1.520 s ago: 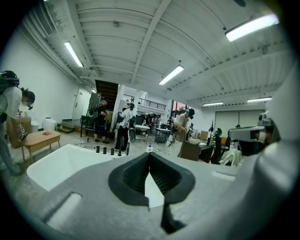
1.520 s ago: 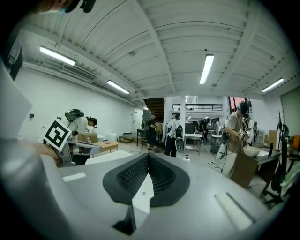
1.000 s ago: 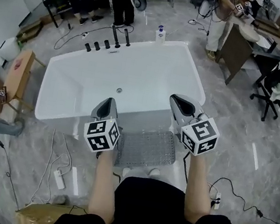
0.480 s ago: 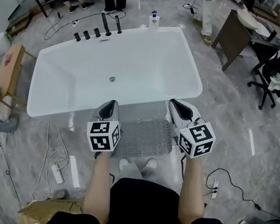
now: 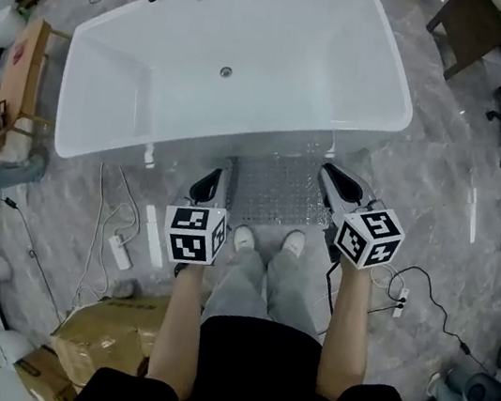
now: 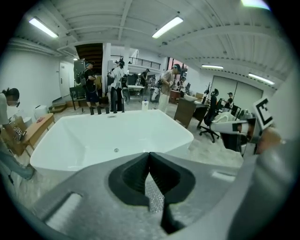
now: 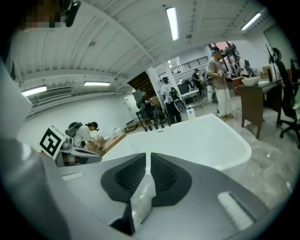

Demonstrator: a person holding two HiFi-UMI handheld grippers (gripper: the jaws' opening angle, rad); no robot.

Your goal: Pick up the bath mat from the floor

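The bath mat (image 5: 276, 190) lies on the floor (image 5: 439, 207) just beside the bathtub's (image 5: 285, 48) near side, shoes (image 5: 244, 239) at its near edge.

The grey marbled floor (image 5: 444, 180) carries a white bathtub (image 5: 284, 58). A clear, bumpy bath mat (image 5: 274, 189) lies flat just beside its near wall. 2 white shoes (image 5: 244, 239) stand at the mat's near edge. A power strip (image 5: 118, 251), cables (image 5: 432, 306) and a brown cardboard box (image 5: 99, 341) lie farther out.
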